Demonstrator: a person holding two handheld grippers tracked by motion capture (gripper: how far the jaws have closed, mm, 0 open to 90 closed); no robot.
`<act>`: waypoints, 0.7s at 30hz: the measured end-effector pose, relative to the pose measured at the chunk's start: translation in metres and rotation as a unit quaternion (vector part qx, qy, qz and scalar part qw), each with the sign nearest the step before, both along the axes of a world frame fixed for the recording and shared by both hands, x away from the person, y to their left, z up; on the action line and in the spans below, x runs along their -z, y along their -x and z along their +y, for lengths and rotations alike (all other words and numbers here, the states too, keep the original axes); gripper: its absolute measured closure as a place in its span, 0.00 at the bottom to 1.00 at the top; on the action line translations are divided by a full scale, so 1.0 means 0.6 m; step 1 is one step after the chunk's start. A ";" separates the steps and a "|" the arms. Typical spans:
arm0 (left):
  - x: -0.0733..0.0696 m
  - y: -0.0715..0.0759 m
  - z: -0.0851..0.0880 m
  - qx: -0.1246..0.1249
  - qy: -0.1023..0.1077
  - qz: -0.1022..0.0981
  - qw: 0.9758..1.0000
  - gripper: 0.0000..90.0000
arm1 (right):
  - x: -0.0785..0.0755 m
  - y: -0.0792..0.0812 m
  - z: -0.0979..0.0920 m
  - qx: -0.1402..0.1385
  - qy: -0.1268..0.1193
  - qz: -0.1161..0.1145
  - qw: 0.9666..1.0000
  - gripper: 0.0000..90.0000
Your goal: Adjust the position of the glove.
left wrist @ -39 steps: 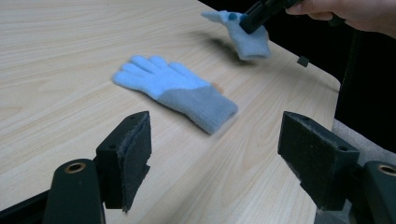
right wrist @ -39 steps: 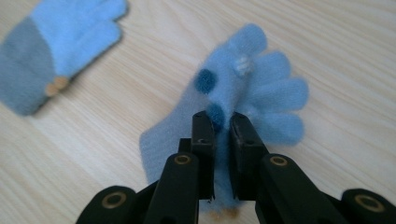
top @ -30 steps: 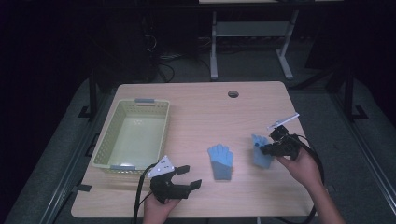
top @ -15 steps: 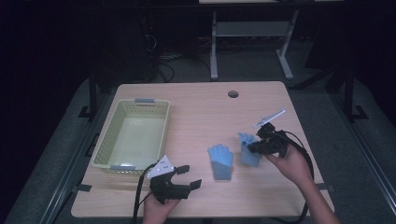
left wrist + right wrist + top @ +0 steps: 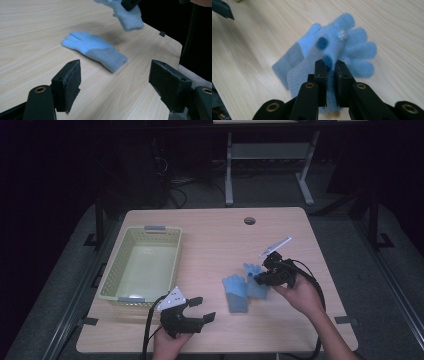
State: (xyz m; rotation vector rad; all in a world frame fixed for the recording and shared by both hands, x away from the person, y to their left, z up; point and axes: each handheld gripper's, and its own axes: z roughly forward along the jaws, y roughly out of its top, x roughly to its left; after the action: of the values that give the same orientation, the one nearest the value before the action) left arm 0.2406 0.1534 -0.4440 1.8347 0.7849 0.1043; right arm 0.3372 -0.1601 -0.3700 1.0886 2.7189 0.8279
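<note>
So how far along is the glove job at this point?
Nothing is finished: the basket holds no glove. In hand: the right tongs are clamped on one blue glove, lifted beside the second glove lying flat on the table. The left tongs wait open. Likely both gloves remain to be placed.

Basket (image 5: 140, 265) left of two gloves (image 5: 235, 292)

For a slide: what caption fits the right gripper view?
Right hand-held gripper pinches one blue glove above its mate.
</note>
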 end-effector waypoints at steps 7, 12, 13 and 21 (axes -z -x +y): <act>-0.001 0.000 0.001 0.000 0.000 -0.001 1.000 0.28 | 0.009 -0.001 0.029 -0.020 0.001 0.006 1.000 0.91; -0.002 0.000 0.001 -0.002 0.005 -0.001 1.000 0.28 | 0.019 -0.004 0.046 -0.031 0.003 0.014 0.999 0.91; -0.003 0.001 0.001 -0.001 0.004 -0.003 1.000 0.28 | 0.024 -0.005 0.054 -0.038 0.004 0.015 0.999 0.91; -0.003 0.000 0.003 -0.003 0.006 -0.001 1.000 0.28 | 0.036 -0.008 0.073 -0.054 0.008 0.029 0.998 0.90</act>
State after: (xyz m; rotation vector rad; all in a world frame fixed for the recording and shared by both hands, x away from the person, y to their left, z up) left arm 0.2408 0.1553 -0.4424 1.8214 0.7882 0.1048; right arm 0.3422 -0.1161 -0.3914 0.9851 2.8482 0.8003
